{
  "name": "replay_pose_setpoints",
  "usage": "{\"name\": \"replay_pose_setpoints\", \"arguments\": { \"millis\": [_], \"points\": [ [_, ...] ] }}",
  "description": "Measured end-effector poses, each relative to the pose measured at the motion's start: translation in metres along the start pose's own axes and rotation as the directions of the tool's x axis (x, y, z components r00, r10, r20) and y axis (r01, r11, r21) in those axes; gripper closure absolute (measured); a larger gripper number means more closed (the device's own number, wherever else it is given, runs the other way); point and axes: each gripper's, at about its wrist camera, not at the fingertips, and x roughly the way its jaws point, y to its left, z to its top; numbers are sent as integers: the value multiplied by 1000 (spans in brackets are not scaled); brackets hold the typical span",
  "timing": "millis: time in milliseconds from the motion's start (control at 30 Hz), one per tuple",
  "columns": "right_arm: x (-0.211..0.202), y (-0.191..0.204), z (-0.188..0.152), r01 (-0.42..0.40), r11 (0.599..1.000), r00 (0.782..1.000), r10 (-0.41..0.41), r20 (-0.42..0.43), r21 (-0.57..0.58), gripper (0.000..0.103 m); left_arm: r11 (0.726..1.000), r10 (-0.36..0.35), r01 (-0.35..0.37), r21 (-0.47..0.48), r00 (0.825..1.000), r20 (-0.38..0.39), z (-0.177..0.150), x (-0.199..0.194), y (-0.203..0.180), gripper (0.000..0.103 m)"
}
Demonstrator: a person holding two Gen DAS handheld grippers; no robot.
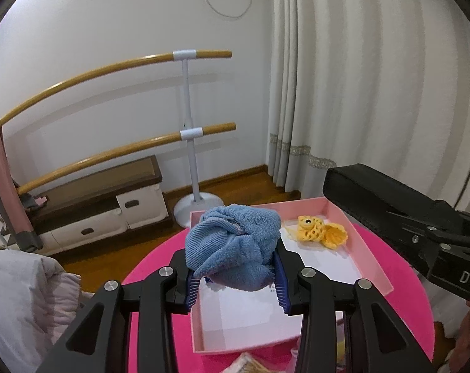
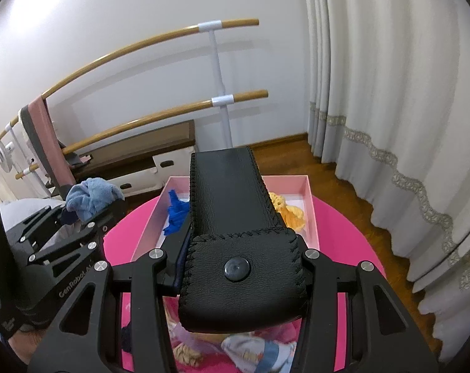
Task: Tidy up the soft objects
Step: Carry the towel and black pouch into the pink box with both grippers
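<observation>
Both grippers loaded above the pink box!

Left gripper (image 1: pixel 235 276), lower centre, clamps a bunched blue fleece cloth (image 1: pixel 235 245) over the shallow pink cardboard box (image 1: pixel 343 214); right gripper (image 2: pixel 238 267) pinches a black stitched leather case (image 2: pixel 231 202), centre frame.

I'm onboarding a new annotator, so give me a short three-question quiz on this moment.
1. True or false: the left hand-held gripper grips a blue towel.
2. What does the right hand-held gripper hold? A) black leather case B) yellow toy C) nothing
3. Name the yellow thing lying in the pink box.

Key: 1 true; 2 A; 3 a crocheted yellow fish.
</observation>
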Motion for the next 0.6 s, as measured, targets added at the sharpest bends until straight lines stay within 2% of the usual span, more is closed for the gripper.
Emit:
{"name": "replay_pose_setpoints", "arguments": {
  "millis": [367,600],
  "points": [
    [57,-30,0,8,998,996,-3,-93,57,60,1000,-3,2,-12,997,-81,41,82,-9,67],
    [72,-37,-2,14,998,992,-6,-122,68,60,1000,-11,10,-14,995,-100,50,106,-6,67]
  ]
}}
